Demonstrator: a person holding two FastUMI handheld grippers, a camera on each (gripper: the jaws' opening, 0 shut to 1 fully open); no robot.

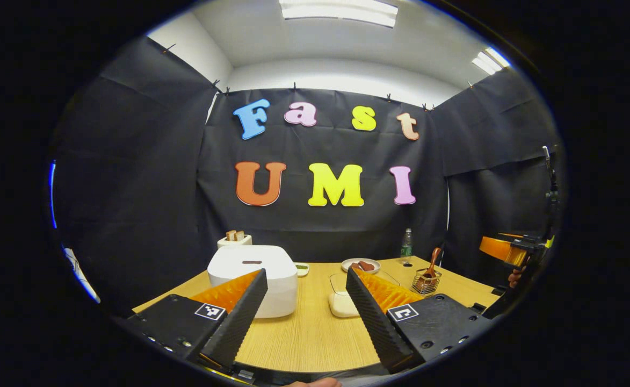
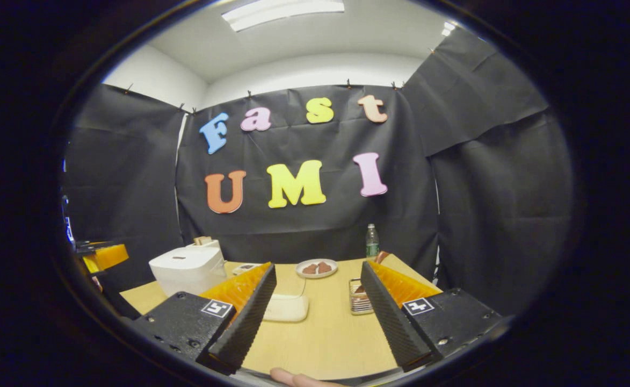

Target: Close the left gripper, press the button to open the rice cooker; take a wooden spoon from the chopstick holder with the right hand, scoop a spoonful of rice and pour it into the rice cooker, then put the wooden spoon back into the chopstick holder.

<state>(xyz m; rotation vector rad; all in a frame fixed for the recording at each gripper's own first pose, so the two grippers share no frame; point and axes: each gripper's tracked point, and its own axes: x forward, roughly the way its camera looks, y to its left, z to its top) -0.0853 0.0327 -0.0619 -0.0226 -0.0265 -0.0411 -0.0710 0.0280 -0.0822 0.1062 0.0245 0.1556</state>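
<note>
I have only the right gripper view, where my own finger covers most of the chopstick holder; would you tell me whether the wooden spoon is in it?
Observer: Yes. In the left gripper view the spoon stands in the holder and sticks out above its rim.
Operator: Thank you. Is the left hand-held gripper closed for the button press?
Observer: No. The left hand-held gripper is open, with its fingers wide apart.
</note>
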